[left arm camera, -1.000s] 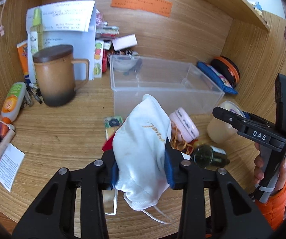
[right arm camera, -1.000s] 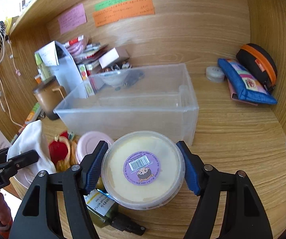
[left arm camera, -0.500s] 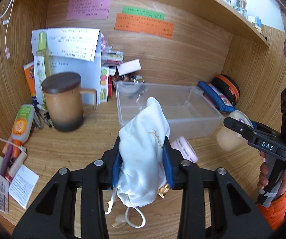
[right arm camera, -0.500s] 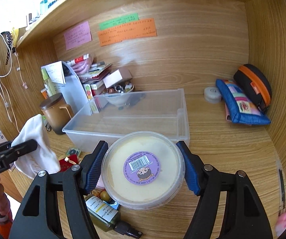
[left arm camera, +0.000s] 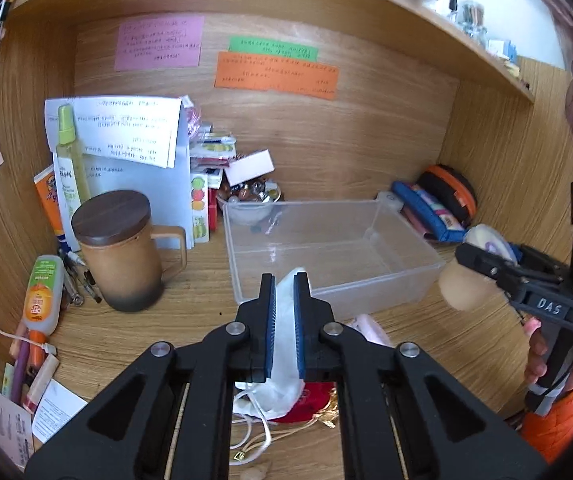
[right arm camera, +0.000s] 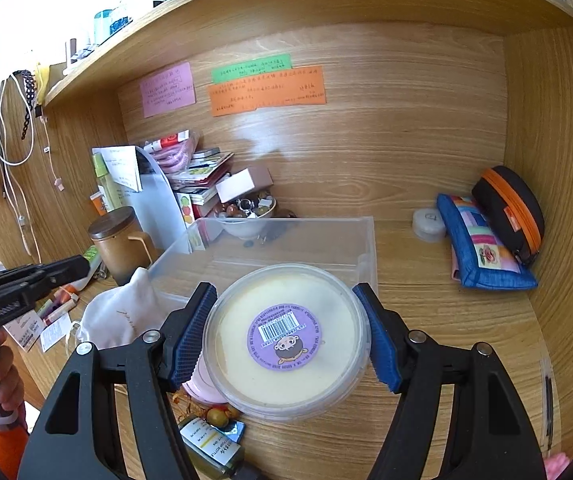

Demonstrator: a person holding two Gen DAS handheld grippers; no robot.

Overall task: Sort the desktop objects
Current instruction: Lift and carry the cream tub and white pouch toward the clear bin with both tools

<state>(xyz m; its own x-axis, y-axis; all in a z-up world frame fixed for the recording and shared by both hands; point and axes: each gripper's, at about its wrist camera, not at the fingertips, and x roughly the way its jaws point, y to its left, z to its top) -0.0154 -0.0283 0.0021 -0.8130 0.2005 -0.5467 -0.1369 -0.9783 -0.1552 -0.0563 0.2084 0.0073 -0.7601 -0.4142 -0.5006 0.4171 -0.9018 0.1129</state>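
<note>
Pinching the white pouch (left arm camera: 285,344) in our left gripper (left arm camera: 284,300), we clamp the round tub (right arm camera: 286,342) in our right gripper (right arm camera: 288,336); both hang above the bench (right arm camera: 438,320), near the clear bin (left arm camera: 326,248).

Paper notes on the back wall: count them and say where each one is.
3. The pink note is on the left, the green note is to its right, and the orange note is just under the green one. None looks hidden.

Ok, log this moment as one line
left gripper: shut on white pouch | right gripper: shut on round tub | clear bin: empty
</note>
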